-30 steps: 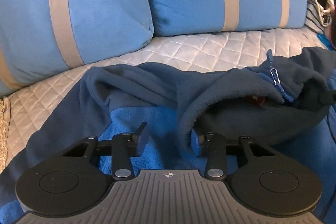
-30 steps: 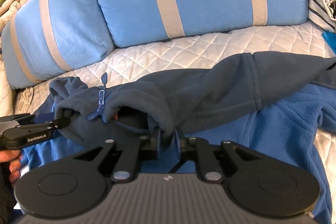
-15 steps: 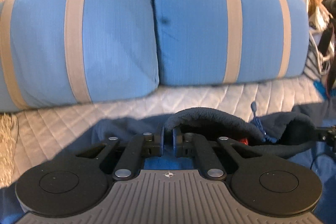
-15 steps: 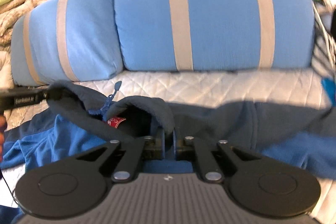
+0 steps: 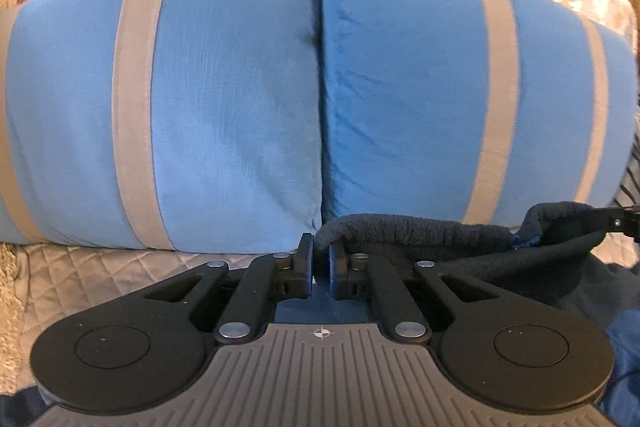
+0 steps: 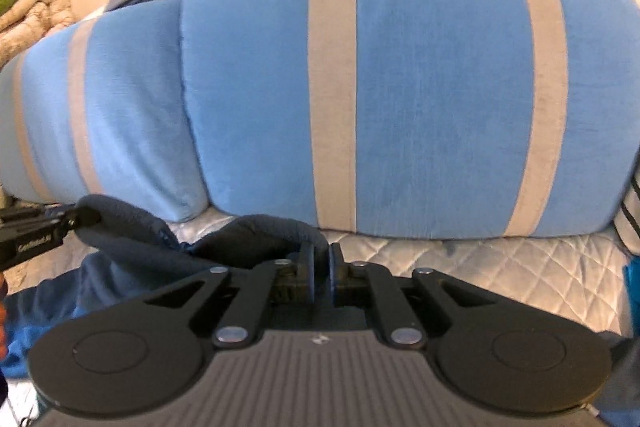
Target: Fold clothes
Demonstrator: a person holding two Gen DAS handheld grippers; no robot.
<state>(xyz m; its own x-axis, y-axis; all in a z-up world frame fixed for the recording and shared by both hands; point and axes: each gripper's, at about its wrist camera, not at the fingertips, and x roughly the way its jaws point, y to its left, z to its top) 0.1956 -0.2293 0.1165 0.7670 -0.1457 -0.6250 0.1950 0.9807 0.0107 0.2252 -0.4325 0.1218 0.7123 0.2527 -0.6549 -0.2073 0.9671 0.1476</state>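
Both grippers, left (image 5: 319, 269) and right (image 6: 322, 273), jaws clamped on fleece (image 5: 424, 229) collar rim, lifted taut before pillows (image 6: 400, 87) to hang straight for folding.

A bed covered with a pale quilted bedspread (image 6: 500, 267) carries everything. Along its far edge stand two blue pillows with grey stripes, side by side and touching: the left pillow (image 5: 224, 115) and the right pillow (image 5: 408, 99). A blue and navy fleece jacket (image 6: 112, 287) lies on the bedspread towards the near edge, its dark collar lifted off the surface. At the bed's right edge, a striped fabric (image 6: 630, 215) shows.
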